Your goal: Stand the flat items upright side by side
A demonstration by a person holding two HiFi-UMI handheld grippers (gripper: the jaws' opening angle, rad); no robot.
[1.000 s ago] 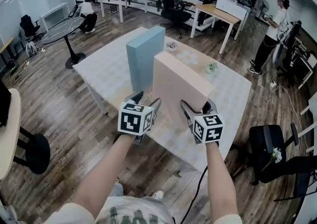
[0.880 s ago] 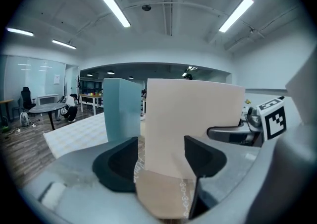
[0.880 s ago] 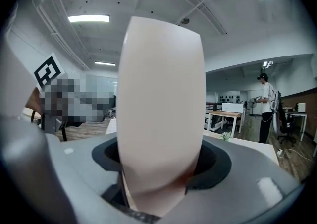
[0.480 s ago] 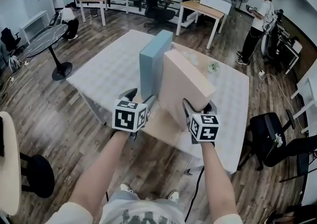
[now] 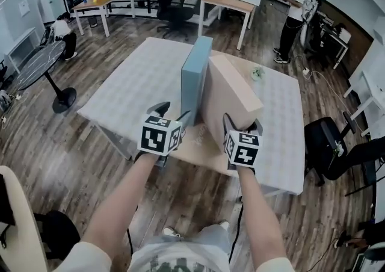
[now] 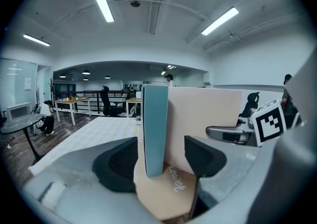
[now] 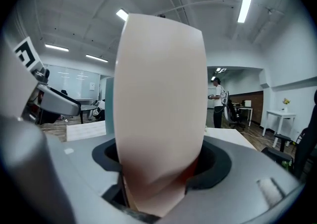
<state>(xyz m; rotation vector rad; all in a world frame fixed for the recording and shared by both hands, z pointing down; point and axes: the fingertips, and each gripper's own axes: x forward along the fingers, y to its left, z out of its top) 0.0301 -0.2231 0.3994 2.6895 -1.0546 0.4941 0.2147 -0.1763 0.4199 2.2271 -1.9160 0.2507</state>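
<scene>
1. Fingers (image 6: 116, 163) of the left gripper (image 5: 173, 114) and of the right gripper (image 5: 242, 125) are seen at much the same spread as a second ago.
2. A second ago the blue panel (image 5: 195, 78) was set at an angle to the pink panel (image 5: 231, 93) and farther off to the left. Now the two are stood upright side by side, faces parallel and just beside each other. Whether they touch cannot be told.
3. The left fingers are spread wide, with the near edge of the blue panel between them. A gap is seen at the right finger, so no grip is made.
4. The right fingers (image 7: 213, 161) are closed on the near edge of the pink panel, which fills the space between them.
5. Both panels are borne near the front edge of the white surface (image 5: 132, 84). The blue one is stood on a tan flat sheet (image 6: 168, 193) laid there.
</scene>
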